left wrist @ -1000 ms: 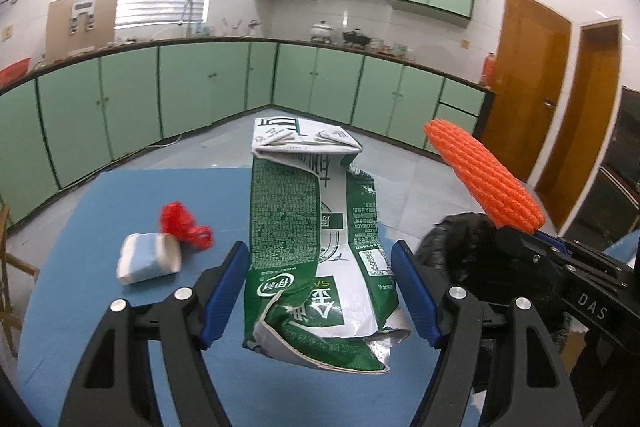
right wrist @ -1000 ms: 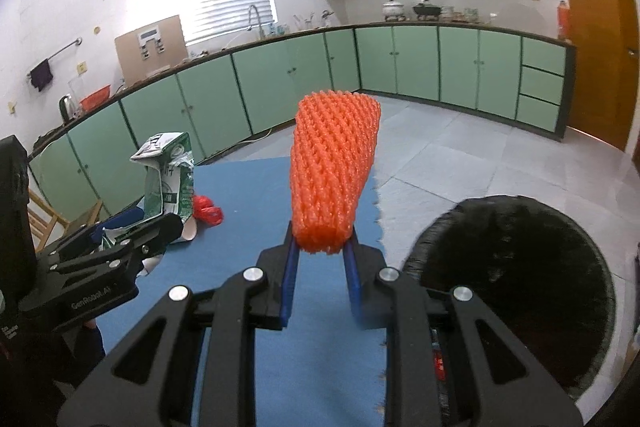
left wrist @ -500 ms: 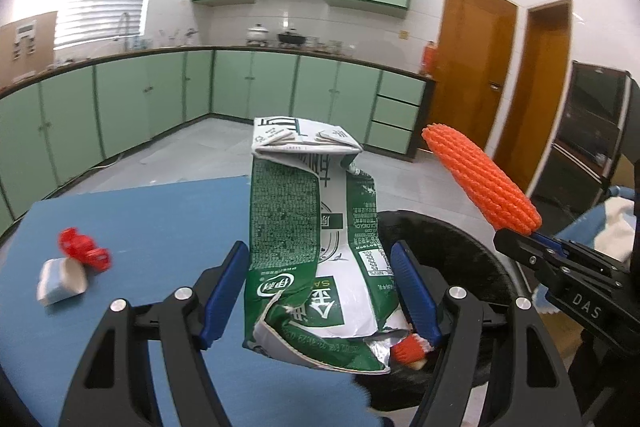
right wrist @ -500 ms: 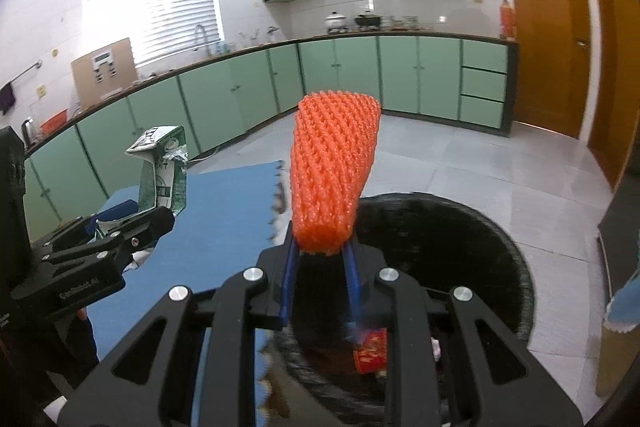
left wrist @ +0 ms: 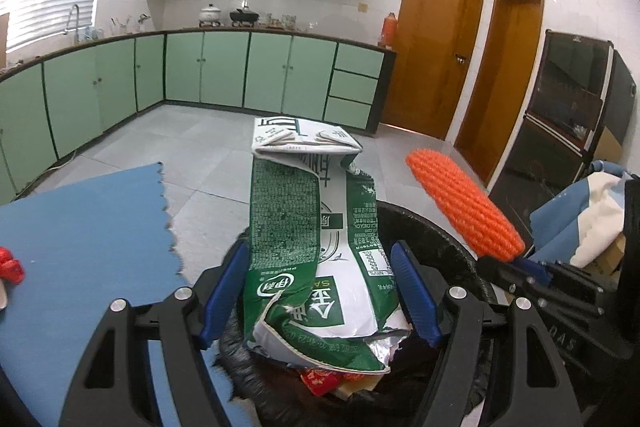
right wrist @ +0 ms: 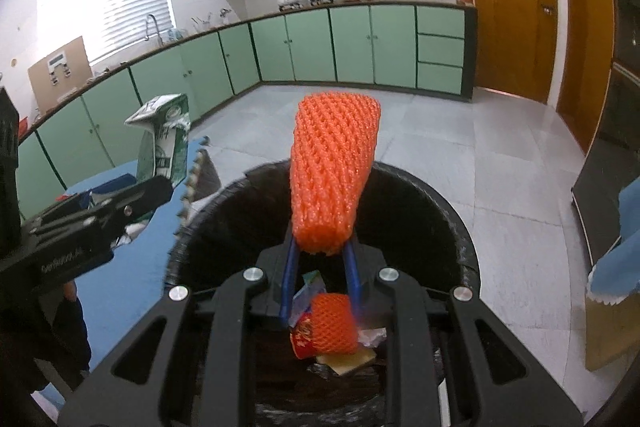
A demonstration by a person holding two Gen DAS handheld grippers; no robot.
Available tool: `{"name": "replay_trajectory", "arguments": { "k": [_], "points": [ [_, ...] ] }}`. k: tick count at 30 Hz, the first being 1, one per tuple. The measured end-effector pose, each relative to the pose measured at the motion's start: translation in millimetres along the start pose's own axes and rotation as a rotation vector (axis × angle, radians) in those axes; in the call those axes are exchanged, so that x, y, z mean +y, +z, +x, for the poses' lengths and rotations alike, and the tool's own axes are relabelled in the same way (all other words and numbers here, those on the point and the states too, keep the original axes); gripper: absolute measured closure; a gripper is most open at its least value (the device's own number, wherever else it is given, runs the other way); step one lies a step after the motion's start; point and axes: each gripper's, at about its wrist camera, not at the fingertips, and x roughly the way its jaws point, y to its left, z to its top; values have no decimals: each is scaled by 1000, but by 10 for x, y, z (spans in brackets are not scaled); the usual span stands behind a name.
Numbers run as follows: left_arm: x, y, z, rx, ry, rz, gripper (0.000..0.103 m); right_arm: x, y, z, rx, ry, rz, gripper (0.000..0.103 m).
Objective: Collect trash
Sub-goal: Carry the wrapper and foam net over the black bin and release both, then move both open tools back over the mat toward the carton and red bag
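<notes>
left gripper (left wrist: 320,291) clamps crumpled green-and-white milk carton (left wrist: 312,243) upright between blue pads | right gripper (right wrist: 320,267) pinches orange foam net sleeve (right wrist: 332,183) (base only) | both above black-lined trash bin (right wrist: 432,211), beside blue mat (left wrist: 80,227)

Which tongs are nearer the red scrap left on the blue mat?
Left. The left tongs, gripping the green milk carton, sit just beside the mat edge, with the red scrap to their left. The right tongs hold the orange foam net over the black bin.
</notes>
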Motion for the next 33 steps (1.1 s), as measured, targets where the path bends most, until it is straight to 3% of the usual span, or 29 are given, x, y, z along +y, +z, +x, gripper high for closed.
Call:
{"name": "replay_trajectory", "arguments": {
  "k": [9, 11, 12, 13, 14, 16, 21, 26, 33],
  "points": [
    [-238, -28, 493, 65, -17, 28, 31, -200, -146, 329, 52, -30, 35, 78],
    [-246, -33, 573, 92, -38, 21, 30, -217, -180, 369, 64, -44, 33, 69],
    [-241, -49, 579, 102, -46, 16, 30, -223, -196, 370, 64, -58, 31, 53],
    [-236, -44, 584, 106, -52, 10, 27, -232, -213, 360, 58, -68, 31, 43],
    [-223, -40, 575, 106, -60, 0, 22, -242, -224, 346, 54, -71, 31, 42],
    [-228, 13, 587, 101, -67, -10, 21, -258, -259, 308, 48, -92, 38, 32],
    [-139, 74, 394, 70, -57, -14, 21, -242, -303, 130, 18, -109, 68, 15],
    [80, 138, 29, 14, -10, -1, 21, -55, -229, -52, -7, -87, 66, 13],
    [666, 19, -624, -46, 111, -20, 20, 578, -126, -229, -49, -8, 23, 11]
  ]
}}
